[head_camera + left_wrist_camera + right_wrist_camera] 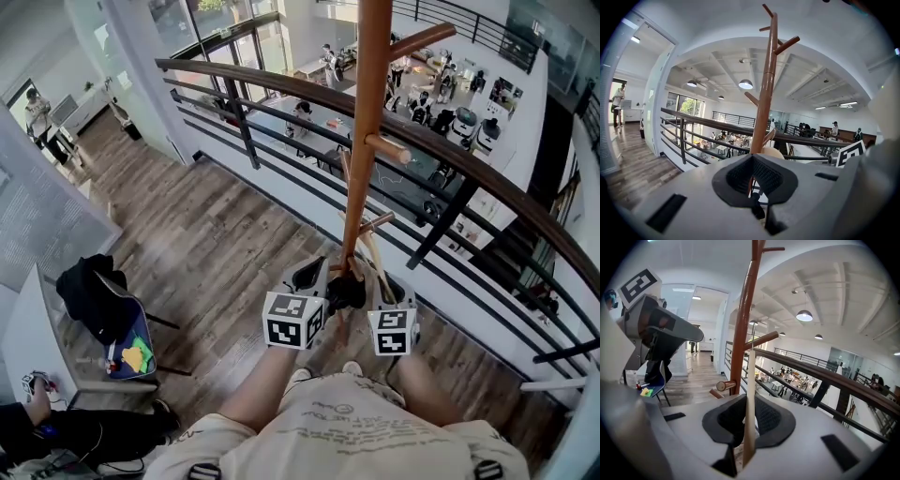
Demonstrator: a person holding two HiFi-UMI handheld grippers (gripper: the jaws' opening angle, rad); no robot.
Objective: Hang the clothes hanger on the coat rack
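Note:
The brown wooden coat rack [367,131] rises straight ahead of me, with short pegs [388,150] jutting from its pole. Both grippers are held close against its lower part. My right gripper [382,286] is shut on a pale wooden arm of the clothes hanger [750,394], which stands upright between its pads. My left gripper [316,274] is shut too, pinching a thin dark metal part of the hanger [772,152], whose rounded pale wood shows just beyond the jaws. In the head view the hanger [374,255] leans against the pole under a low peg [377,223].
A dark metal railing [469,159] runs just behind the rack, with an open atrium and people far below. A chair [120,323] draped with dark clothing stands at the left on the wood floor. My own legs and feet fill the bottom of the head view.

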